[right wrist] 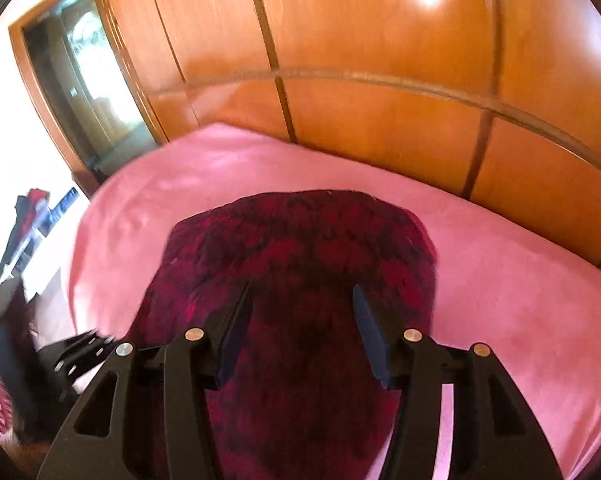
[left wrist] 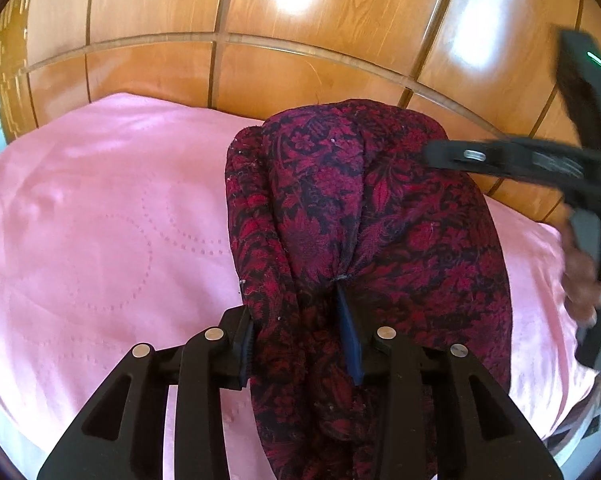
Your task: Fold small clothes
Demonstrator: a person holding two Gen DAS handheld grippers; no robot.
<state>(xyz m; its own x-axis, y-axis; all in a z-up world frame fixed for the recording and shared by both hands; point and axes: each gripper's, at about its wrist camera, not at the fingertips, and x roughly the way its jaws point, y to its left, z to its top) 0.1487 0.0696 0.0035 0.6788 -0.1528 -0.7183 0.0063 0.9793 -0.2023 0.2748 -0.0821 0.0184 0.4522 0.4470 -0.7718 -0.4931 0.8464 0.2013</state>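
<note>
A dark red cloth with a black floral pattern (left wrist: 380, 208) lies bunched on a pink bed sheet (left wrist: 100, 220). My left gripper (left wrist: 292, 304) is low over its near end. A thick fold sits between the parted jaws, and the blue inner face of the right pad (left wrist: 350, 340) shows bare. In the right wrist view, which is blurred, the same cloth (right wrist: 300, 248) lies below my right gripper (right wrist: 302, 320), which is open and holds nothing. That gripper's black finger (left wrist: 460, 156) hangs over the cloth's far right part, with a hand (left wrist: 584, 280) behind it.
Glossy wooden panels (left wrist: 300, 60) rise right behind the bed. To the left, the right wrist view shows a glass-fronted wooden frame (right wrist: 80, 80) and a white shelf with dark items (right wrist: 32, 220). Pink sheet (right wrist: 500, 280) stretches on both sides of the cloth.
</note>
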